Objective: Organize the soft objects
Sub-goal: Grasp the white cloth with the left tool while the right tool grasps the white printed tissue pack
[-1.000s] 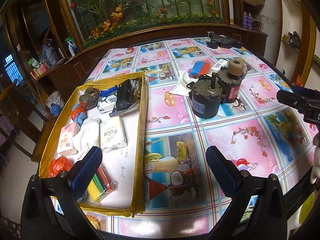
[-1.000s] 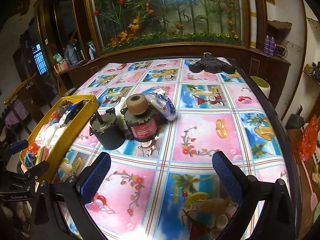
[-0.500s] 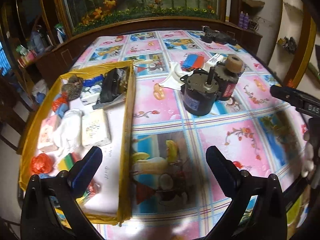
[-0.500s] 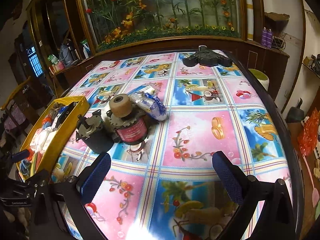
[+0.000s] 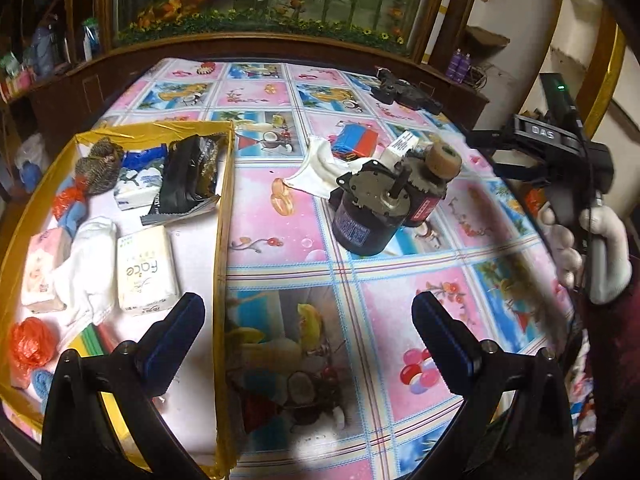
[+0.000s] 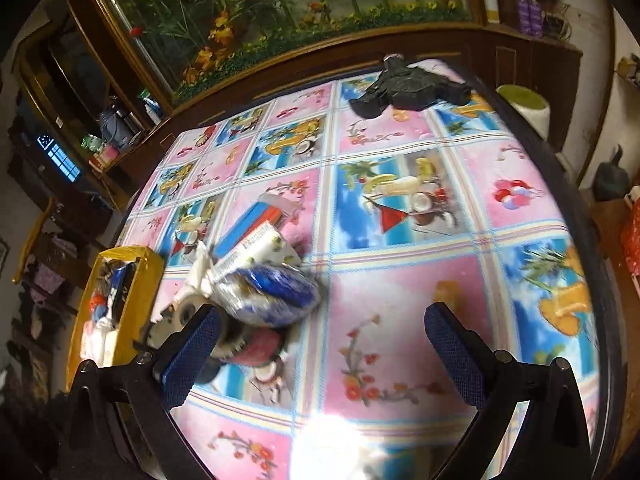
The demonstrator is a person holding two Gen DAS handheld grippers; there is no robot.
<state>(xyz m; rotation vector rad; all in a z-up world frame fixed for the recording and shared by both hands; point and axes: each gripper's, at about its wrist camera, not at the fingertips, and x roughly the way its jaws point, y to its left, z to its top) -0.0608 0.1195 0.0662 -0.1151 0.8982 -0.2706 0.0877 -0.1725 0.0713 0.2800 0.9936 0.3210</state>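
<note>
My left gripper (image 5: 306, 338) hangs wide open and empty over the table's near edge, one finger above the yellow-rimmed tray (image 5: 224, 216). My right gripper (image 6: 322, 354) is also spread wide, holding nothing, its left finger (image 6: 192, 354) close to a blue-and-white plastic-wrapped bundle (image 6: 272, 294) resting against two motors (image 5: 384, 204) mid-table. A white cloth (image 5: 320, 166) lies just behind them. Tissue packs (image 5: 144, 270) and socks (image 5: 86, 264) sit in the tray.

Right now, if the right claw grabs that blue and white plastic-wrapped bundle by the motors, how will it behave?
The plastic-wrapped bundle looks bulgy and crinkled, so it will probably squash and sag rather than hold shape. Its glossy film may slip between the pads. It seems to lean against the motors, so lifting it probably won't tip them.
</note>
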